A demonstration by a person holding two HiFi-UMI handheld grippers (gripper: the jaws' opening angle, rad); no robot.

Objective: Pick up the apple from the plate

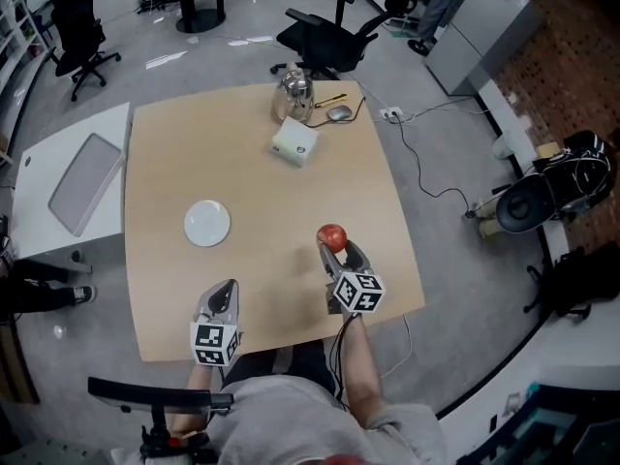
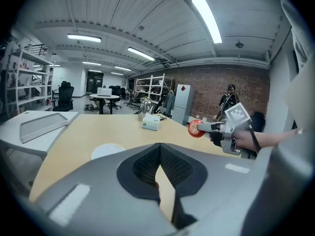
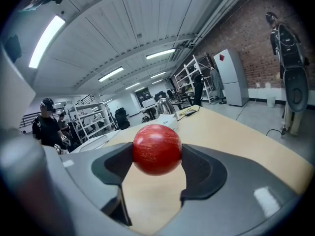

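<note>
A pale wooden table (image 1: 165, 163) lay under the jaws, on a grey floor (image 1: 262, 17). Far ahead stood white shelving racks (image 2: 155, 85) and black office chairs (image 1: 334, 32); to the right ran a red brick wall (image 2: 216, 82). Strip lights (image 2: 206, 18) lined the white ribbed ceiling (image 2: 123, 14).

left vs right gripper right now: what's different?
The right gripper is shut on the apple; the left gripper is shut with nothing between its jaws. The right gripper reaches farther over the table; the left gripper sits closer to the table's near edge, short of the plate, which holds nothing. Both are over the table and point the same way.
</note>
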